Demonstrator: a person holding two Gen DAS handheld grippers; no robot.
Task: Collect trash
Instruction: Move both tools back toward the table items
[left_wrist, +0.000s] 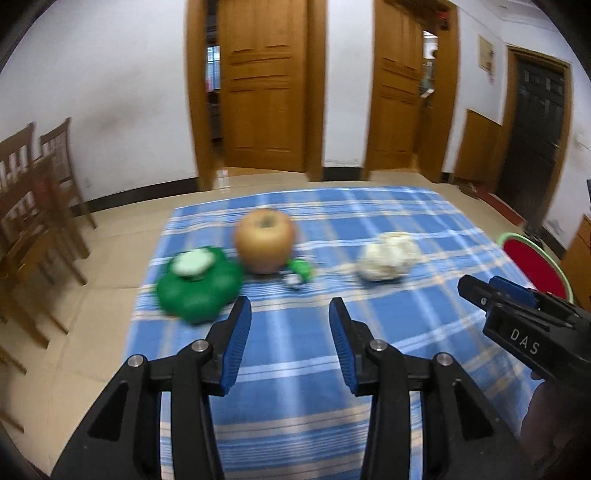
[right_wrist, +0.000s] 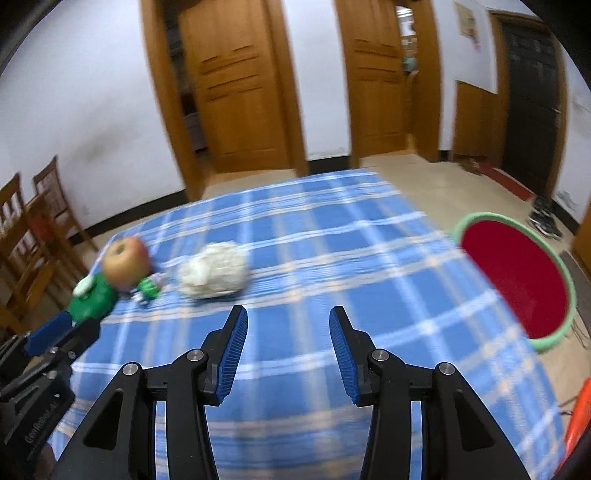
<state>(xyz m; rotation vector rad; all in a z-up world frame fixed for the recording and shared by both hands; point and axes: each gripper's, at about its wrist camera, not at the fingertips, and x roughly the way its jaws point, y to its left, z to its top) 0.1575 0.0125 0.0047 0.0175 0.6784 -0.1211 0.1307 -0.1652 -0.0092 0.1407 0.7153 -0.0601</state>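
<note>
My left claw and right claw both hang spread and empty over the blue plaid cloth. The crumpled white paper lies ahead beside an apple (blurred), with green wrappers leftward; the red bin waits right

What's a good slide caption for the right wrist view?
Open right gripper above blue plaid tablecloth, facing crumpled white paper, an apple and a red basin.
</note>
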